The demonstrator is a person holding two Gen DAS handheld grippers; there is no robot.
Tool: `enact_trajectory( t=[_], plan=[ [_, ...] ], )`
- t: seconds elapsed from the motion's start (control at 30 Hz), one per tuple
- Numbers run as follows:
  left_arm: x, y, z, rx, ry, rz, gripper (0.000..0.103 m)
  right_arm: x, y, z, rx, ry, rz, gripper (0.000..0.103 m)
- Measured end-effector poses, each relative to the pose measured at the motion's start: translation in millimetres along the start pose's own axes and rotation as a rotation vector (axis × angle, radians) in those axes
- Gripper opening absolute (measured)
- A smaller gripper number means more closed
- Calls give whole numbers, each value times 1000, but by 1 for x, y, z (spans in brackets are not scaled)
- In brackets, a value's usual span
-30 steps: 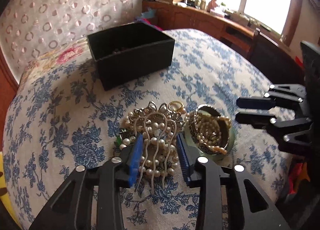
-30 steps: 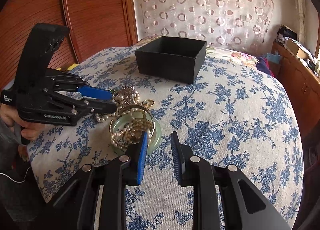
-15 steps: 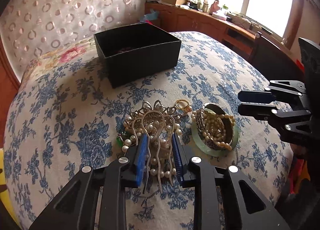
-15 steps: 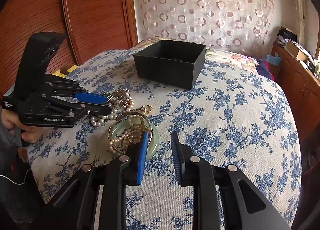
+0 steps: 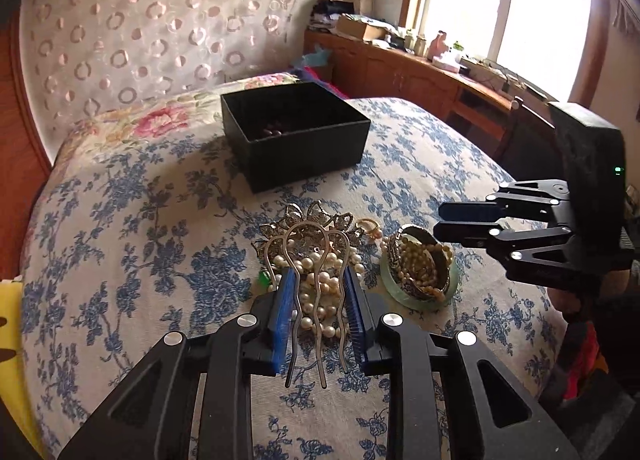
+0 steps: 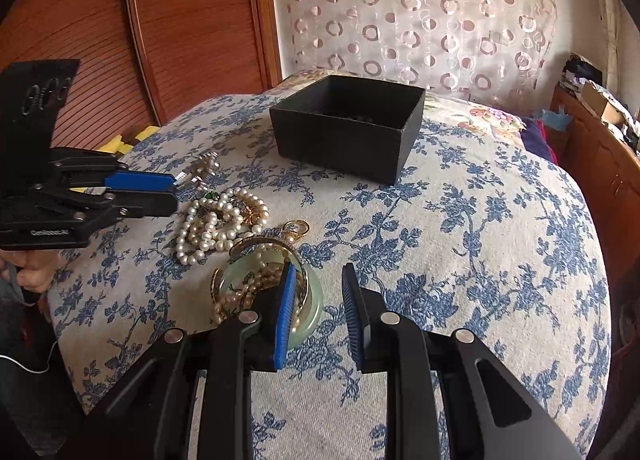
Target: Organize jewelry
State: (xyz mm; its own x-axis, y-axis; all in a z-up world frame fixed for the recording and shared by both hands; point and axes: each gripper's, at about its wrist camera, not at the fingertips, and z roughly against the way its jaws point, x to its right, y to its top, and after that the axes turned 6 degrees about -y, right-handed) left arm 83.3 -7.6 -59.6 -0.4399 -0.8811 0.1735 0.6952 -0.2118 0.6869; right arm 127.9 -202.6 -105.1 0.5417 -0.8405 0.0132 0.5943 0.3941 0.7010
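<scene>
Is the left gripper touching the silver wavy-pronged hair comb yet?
Touching. The left wrist view shows the left gripper with both blue pads pressed against the comb's outer prongs, its jaws having just closed.

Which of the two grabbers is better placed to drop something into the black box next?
Left. The left hand-held gripper already grips the metal hair comb, facing the black box. The right hand-held gripper holds nothing.

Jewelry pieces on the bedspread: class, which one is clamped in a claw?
The metal hair comb. The left claw grips its wavy prongs, raised above the pearl necklace. The bangles and gold ring lie untouched.
</scene>
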Motion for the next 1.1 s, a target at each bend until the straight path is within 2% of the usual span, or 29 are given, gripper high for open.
enact_trajectory(
  t=[0.17,0.43,0.53,0.77,1.1],
  plan=[
    [-3,0,3,10,6,9,23,1,7,-12,-28,49,2,25],
    [-2,-5,0,5,0,12,23,-1,13,-24,-72,109,39,7],
    [-2,-6,0,7,0,15,23,-3,16,-25,-75,105,64,5],
    [-3,-6,1,8,1,16,23,0,27,-9,-33,-1,127,5],
    [-1,-4,2,13,0,11,23,18,25,-2,-100,-200,299,4]
  ],
)
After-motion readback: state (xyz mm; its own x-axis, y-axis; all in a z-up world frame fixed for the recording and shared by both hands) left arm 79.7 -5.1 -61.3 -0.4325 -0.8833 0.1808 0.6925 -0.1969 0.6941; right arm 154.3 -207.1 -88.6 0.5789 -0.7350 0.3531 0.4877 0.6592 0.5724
